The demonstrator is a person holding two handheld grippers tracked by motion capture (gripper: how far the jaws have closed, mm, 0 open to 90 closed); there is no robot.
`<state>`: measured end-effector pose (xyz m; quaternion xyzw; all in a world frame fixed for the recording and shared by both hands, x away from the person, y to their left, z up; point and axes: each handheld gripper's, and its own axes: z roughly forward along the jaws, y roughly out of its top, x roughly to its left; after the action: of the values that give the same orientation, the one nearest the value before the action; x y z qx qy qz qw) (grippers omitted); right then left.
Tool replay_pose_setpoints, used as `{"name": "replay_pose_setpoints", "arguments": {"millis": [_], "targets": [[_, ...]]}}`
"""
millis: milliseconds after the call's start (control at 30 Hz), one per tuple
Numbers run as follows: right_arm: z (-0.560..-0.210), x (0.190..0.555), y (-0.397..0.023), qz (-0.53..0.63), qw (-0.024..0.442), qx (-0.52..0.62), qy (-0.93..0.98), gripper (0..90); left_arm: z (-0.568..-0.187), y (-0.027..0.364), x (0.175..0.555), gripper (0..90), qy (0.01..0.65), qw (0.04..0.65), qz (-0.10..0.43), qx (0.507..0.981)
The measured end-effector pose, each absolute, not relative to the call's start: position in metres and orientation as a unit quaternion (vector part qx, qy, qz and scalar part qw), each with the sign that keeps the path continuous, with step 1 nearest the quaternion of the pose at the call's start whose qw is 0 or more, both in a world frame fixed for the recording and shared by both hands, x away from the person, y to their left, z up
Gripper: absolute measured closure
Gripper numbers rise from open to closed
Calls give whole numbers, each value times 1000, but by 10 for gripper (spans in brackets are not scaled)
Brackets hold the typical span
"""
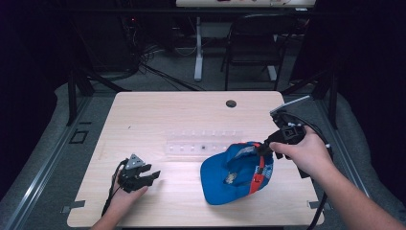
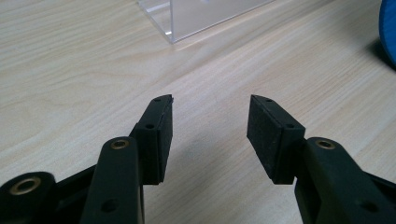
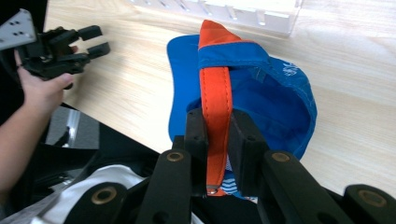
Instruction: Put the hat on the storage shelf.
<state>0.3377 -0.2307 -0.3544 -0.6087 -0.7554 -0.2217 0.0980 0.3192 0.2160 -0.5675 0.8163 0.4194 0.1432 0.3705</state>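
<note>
A blue cap (image 1: 234, 173) with an orange back strap (image 3: 215, 93) lies upside down on the right half of the wooden table (image 1: 158, 115). My right gripper (image 1: 263, 148) is shut on that strap; in the right gripper view its jaws pinch the orange band (image 3: 215, 140) from both sides, lifting the cap's rear edge. My left gripper (image 1: 148, 176) rests low over the table at the front left, open, with bare wood between its pads (image 2: 210, 135). A blue sliver of the cap (image 2: 388, 28) shows at the far right of the left gripper view.
A clear acrylic rack (image 1: 203, 142) stands in the middle of the table, just behind the cap; its corner (image 2: 187, 18) is ahead of the left gripper. A round cable hole (image 1: 231, 103) sits near the far edge. A chair (image 1: 253, 43) stands beyond the table.
</note>
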Motion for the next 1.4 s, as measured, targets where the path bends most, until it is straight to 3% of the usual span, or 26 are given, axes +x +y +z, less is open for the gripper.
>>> {"name": "replay_pose_setpoints", "arguments": {"millis": [533, 1400], "targets": [[-343, 341, -234, -266, 167, -609, -728, 793, -568, 216, 319, 510, 419, 371, 143, 816], [-323, 344, -224, -289, 167, -605, -723, 794, -567, 216, 319, 510, 418, 368, 139, 819]]}}
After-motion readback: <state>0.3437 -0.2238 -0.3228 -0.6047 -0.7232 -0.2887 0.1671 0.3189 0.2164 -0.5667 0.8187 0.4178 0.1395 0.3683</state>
